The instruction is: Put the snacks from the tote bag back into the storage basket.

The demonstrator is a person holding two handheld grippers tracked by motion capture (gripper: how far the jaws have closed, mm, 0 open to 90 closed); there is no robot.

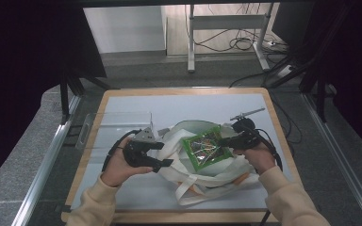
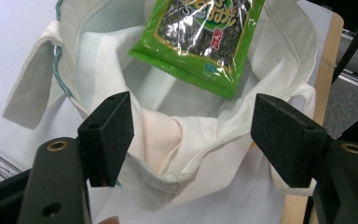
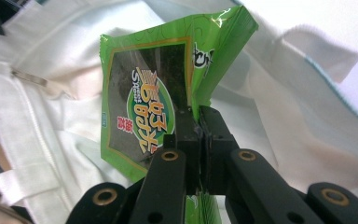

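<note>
The green snack packet (image 3: 154,107) is clamped by one edge in the right gripper (image 3: 198,135) above the open white tote bag (image 2: 205,154) on the worktop (image 1: 136,106); the left gripper (image 2: 191,135) fingers are spread apart at the bag's rim, nothing gripped

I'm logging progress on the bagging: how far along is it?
Done: the right tongs are shut on the green snack packet and hold it over the white tote bag. In hand: the left tongs stand open at the bag's rim. Left: lowering the packet inside and letting go.
</note>
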